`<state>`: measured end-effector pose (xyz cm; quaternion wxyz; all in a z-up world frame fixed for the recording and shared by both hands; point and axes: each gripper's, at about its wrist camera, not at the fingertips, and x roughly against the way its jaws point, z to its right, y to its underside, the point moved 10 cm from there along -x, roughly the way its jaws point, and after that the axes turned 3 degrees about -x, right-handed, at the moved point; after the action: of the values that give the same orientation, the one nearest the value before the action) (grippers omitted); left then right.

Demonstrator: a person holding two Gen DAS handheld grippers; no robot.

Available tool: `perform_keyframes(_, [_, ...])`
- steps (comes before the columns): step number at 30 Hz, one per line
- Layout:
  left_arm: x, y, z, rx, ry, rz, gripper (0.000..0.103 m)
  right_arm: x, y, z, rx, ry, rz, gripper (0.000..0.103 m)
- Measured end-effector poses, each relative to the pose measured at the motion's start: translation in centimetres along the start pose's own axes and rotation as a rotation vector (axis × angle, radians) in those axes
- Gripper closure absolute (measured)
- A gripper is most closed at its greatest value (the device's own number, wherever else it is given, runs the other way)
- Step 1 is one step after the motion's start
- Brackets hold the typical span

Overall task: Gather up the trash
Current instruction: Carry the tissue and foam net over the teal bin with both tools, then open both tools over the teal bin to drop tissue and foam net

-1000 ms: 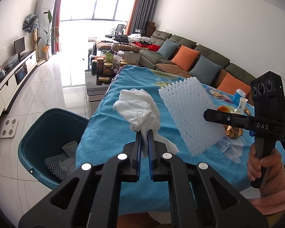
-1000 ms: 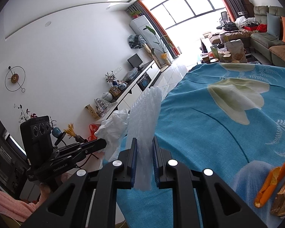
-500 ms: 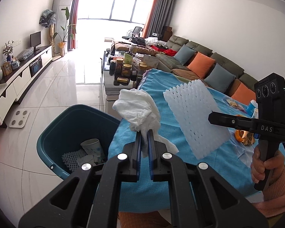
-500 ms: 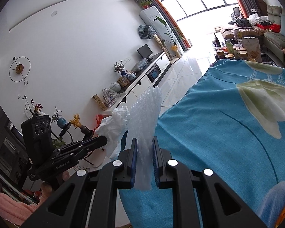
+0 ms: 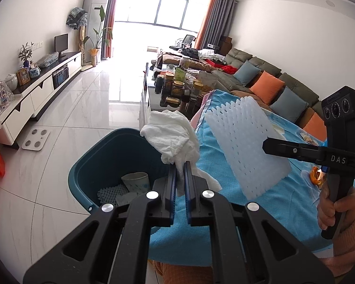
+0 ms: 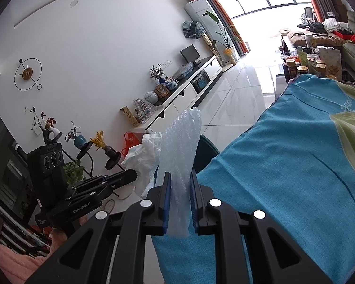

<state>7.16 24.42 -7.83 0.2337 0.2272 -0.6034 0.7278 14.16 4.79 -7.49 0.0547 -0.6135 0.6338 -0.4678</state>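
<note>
My left gripper is shut on a crumpled white tissue and holds it over the near rim of a teal bin on the floor. The bin holds a paper cup and foam netting. My right gripper is shut on a white foam net sheet, held above the table's left edge. That sheet and the right gripper show in the left wrist view. The tissue and left gripper show in the right wrist view.
A table with a blue cloth stands right of the bin; orange peel lies on it at the far right. A coffee table with jars is behind. A sofa lines the right wall, a TV cabinet the left.
Both grippers have moved left with their loads, from over the table toward the bin. The tissue now hangs over the bin's rim.
</note>
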Motion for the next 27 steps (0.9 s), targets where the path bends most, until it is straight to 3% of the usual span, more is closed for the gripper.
perform_keyframes(27, [-5.3,1.6,-4.1,0.085,-0.092,-0.09,0.096,-7.1,-1.4,-0.7,-0.041,-0.002,-0.083,0.088])
